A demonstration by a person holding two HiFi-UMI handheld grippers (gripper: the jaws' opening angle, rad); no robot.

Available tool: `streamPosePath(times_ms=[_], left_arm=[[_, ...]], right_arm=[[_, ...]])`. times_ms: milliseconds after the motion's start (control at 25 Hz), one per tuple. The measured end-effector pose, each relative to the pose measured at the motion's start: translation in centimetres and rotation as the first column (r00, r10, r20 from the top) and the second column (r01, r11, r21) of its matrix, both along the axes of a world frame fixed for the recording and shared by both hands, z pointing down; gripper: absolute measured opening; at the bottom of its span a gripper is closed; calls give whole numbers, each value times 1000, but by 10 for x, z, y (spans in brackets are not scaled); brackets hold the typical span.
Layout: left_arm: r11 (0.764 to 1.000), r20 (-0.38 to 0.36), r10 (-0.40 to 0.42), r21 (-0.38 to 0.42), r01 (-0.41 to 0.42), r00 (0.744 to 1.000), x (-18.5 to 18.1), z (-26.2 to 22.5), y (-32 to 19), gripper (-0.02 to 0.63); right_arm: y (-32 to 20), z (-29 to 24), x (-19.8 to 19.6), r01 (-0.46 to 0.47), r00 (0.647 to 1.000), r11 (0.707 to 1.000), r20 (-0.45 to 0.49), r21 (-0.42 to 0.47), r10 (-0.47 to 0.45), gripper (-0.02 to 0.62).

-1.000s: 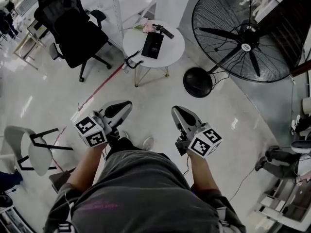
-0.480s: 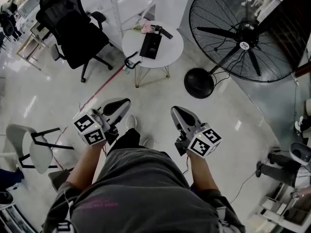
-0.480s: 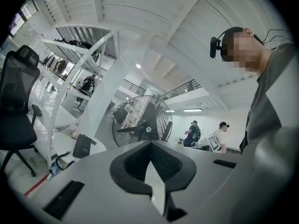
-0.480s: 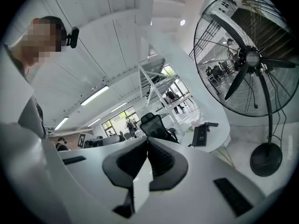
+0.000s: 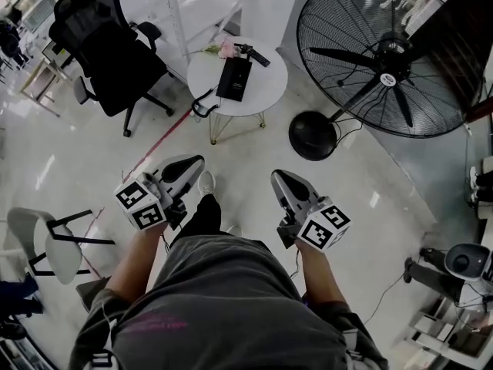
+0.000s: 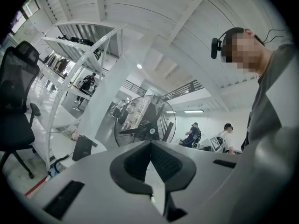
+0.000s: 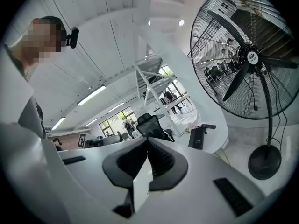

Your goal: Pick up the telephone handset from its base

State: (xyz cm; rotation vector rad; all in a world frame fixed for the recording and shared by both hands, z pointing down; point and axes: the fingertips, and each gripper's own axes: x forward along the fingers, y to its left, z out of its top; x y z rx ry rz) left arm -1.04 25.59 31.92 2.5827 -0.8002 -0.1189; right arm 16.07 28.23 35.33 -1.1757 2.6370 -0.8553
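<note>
A black telephone base (image 5: 234, 79) lies on a small round white table (image 5: 266, 91) well ahead of me, with a black handset-like piece (image 5: 255, 53) at its far end and a dark cord (image 5: 202, 102) hanging off the table's left edge. My left gripper (image 5: 192, 163) and right gripper (image 5: 278, 177) are held side by side at waist height, far short of the table, both shut with nothing between the jaws. The left gripper view shows the phone (image 6: 83, 147) at lower left past the closed jaws. The right gripper view has it (image 7: 197, 137) at the right.
A large black pedestal fan (image 5: 389, 56) stands right of the table, its round base (image 5: 313, 134) on the floor. A black office chair (image 5: 104, 48) stands to the left, a white chair (image 5: 42, 237) nearer at far left. A pink flower (image 5: 226, 49) lies on the table.
The person has stepped forward, one foot now showing ahead. Both grippers came along, still shut. The table, chair and fan have drifted a little in the head view.
</note>
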Motion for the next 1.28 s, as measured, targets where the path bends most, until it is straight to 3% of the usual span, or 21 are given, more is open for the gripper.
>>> streamPosePath(times_ms=[800, 1280], left_arm=[[995, -32, 47, -91, -50, 998, -52, 34, -177, 14], [991, -39, 91, -100, -94, 995, -98, 40, -288, 14]], right_arm=[[-168, 31, -66, -12, 999, 995, -42, -103, 7, 21], [-270, 34, -115, -41, 997, 992, -74, -117, 33, 21]])
